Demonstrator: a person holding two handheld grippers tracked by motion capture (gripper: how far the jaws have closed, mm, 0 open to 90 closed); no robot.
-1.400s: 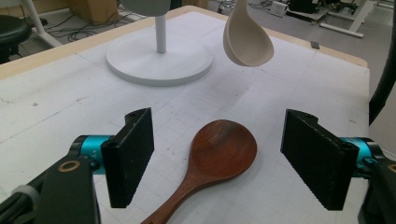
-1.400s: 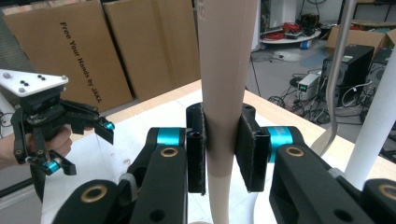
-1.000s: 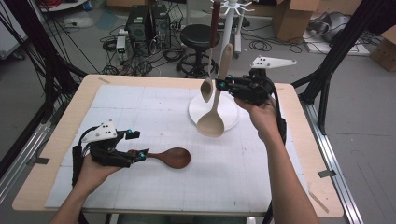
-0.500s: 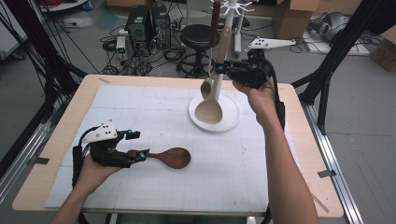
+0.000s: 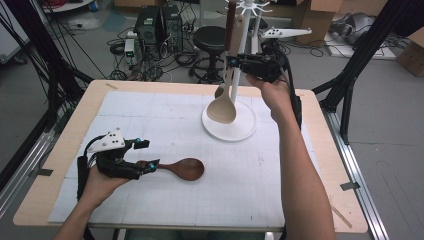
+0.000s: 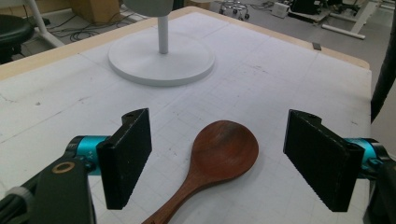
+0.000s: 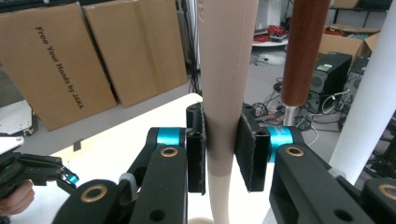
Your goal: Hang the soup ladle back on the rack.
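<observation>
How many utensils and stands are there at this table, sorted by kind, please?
Spoons: 3 (dark brown spoon lying on the table, pale spoon held in the right gripper, dark-handled spoon hanging on the rack)
Racks: 1 (white rack with a round base)
Total: 4

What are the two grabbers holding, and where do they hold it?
The right gripper holds the pale wooden spoon by its handle. The left gripper holds nothing; its jaws stand open around the dark spoon.
</observation>
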